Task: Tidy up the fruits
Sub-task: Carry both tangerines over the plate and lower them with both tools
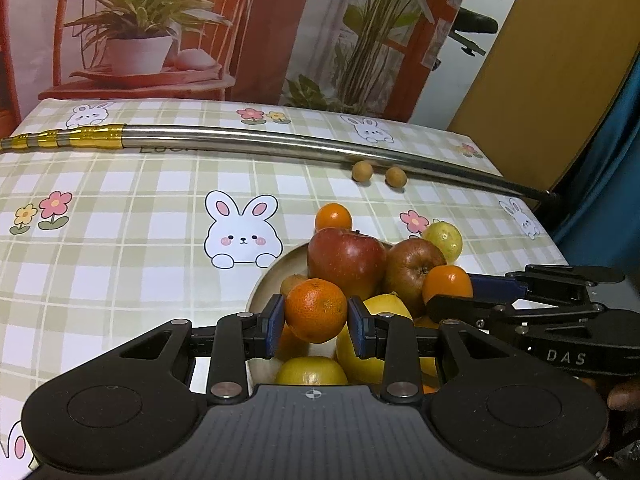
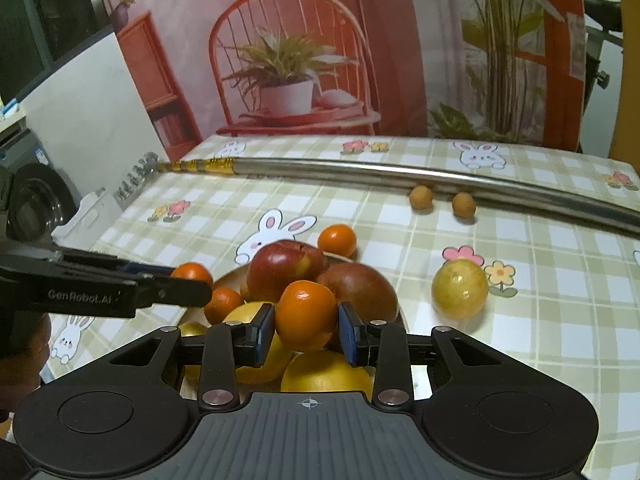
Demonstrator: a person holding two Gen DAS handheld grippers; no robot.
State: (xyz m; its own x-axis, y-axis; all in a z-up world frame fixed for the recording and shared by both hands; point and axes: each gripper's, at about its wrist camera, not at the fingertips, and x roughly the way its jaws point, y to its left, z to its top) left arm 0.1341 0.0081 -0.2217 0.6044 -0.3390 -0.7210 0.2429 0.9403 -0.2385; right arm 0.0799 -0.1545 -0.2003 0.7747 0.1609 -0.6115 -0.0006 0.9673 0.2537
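Left wrist view, left hand-held gripper point(image 1: 316, 326) clasping tangerine point(image 1: 315, 309)

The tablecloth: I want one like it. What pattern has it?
The tablecloth has green-and-white checks with white rabbits and flowers, clearest in the left wrist view.

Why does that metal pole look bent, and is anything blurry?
Left wrist view: fisheye distortion bows the metal pole; the fruit looks sharp. Right wrist view: the pole bows too, and the red apple looks slightly soft.
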